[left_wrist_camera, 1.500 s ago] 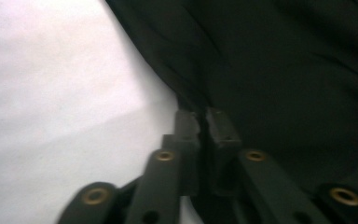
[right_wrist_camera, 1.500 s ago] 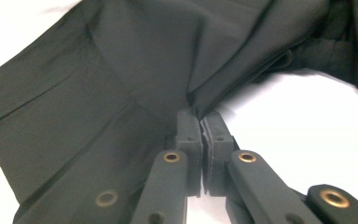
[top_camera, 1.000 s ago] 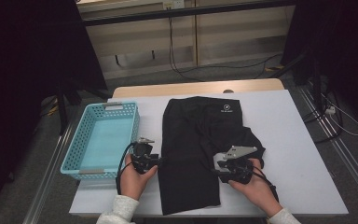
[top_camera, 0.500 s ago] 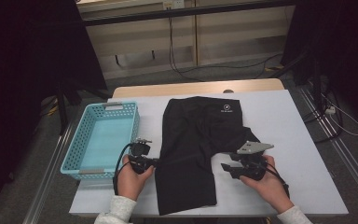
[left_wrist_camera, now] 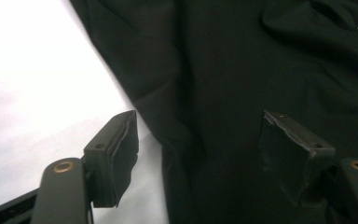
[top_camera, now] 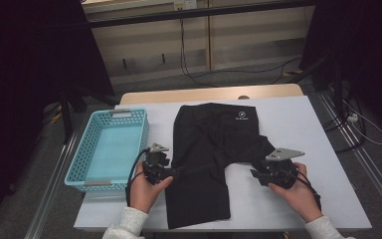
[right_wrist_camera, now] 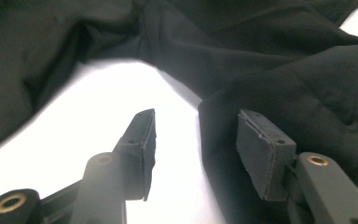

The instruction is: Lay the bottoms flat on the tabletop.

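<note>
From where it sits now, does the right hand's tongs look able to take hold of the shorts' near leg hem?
Probably yes. The right tongs stand open, with the edge of the black shorts lying just ahead between the pads and nothing on the white table in the way.

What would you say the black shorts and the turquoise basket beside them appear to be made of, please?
The black shorts look like a thin, matte woven or knit fabric, possibly synthetic: they lie in soft folds and creases, with a small white logo printed near the waistband. The turquoise basket looks like moulded plastic with a slight sheen: rigid walls pierced by a regular lattice of holes.
</note>
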Demonstrator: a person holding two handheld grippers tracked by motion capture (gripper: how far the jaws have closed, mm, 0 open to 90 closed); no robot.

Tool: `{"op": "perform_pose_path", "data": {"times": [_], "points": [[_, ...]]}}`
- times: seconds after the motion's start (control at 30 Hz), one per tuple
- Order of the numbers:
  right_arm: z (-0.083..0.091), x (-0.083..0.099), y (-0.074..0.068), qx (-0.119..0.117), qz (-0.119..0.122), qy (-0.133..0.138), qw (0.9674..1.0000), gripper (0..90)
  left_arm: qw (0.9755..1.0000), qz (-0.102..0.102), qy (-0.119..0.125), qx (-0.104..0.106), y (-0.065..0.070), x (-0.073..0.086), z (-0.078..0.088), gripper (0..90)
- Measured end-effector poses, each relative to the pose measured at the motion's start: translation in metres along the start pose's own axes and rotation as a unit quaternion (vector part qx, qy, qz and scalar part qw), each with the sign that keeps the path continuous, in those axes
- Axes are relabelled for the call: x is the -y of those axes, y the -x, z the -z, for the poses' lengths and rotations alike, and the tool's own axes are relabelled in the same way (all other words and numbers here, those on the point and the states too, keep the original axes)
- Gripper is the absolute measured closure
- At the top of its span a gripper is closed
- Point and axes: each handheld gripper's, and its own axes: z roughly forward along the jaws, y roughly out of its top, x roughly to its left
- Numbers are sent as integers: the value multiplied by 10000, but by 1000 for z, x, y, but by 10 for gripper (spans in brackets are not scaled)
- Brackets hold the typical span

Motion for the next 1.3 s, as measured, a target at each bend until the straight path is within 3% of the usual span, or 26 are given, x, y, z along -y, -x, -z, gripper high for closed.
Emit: {"op": "perform_pose_path", "data": {"times": [0.17, 0.33, 0.53, 0.77, 0.87, 0.97, 1.07, 1.3], "points": [[-7, 2, 5, 146, 20, -103, 9998, 554, 10000, -66, 28, -39, 1, 0, 0, 250], [-8, 3, 9, 250, 137, -97, 9995, 725, 9998, -186, 12, 3, 4, -1, -1, 225], [-9, 3, 14, 226, 39, -60, 9997, 873, 9997, -234, -21, 28, 5, -1, -2, 218], [0, -3, 8, -181, -61, -21, 9998, 892, 9997, -251, -45, 40, 5, -2, -3, 218], [11, -9, 7, -420, -174, 203, 9988, 892, 9997, -251, 9, 21, 5, -2, -1, 218], [26, -15, 12, -427, -281, 475, 9976, 893, 9997, -235, 26, 17, 4, -2, -1, 217], [40, -18, 22, -636, -752, 837, 9916, 892, 9997, -228, 30, 15, 4, -2, -2, 217], [52, -13, 45, -269, -994, 1008, 9896, 890, 9996, -261, -5, 52, 4, -3, 0, 216]]}}
